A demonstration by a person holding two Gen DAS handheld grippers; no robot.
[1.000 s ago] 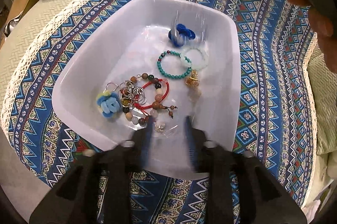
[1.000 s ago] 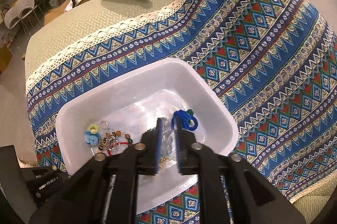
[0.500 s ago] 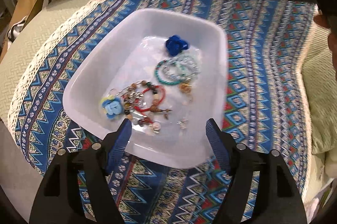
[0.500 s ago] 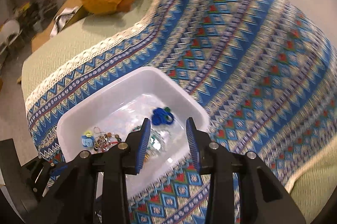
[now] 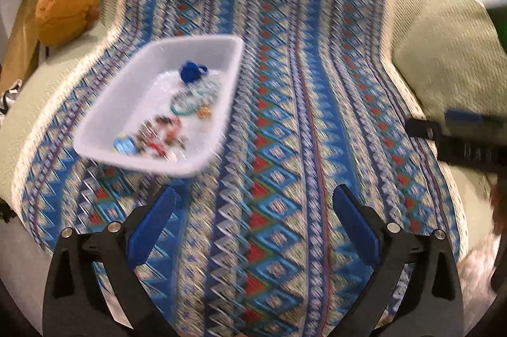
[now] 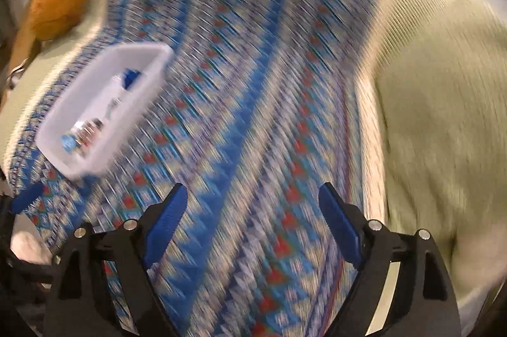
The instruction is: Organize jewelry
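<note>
We have pulled both grippers back from the white plastic tray (image 5: 221, 52).

Left gripper (image 5: 253, 210) and right gripper (image 6: 252, 207), pinched together a second ago, now spread empty; jewelry (image 5: 187, 102) seemingly all inside, through blur.

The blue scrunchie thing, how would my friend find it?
Look on the striped blanket for the white tub. At its far end, away from the left gripper, lies the blue scrunchie. It is the only dark blue, bunched cloth piece; its neighbours are bead bracelets.
</note>
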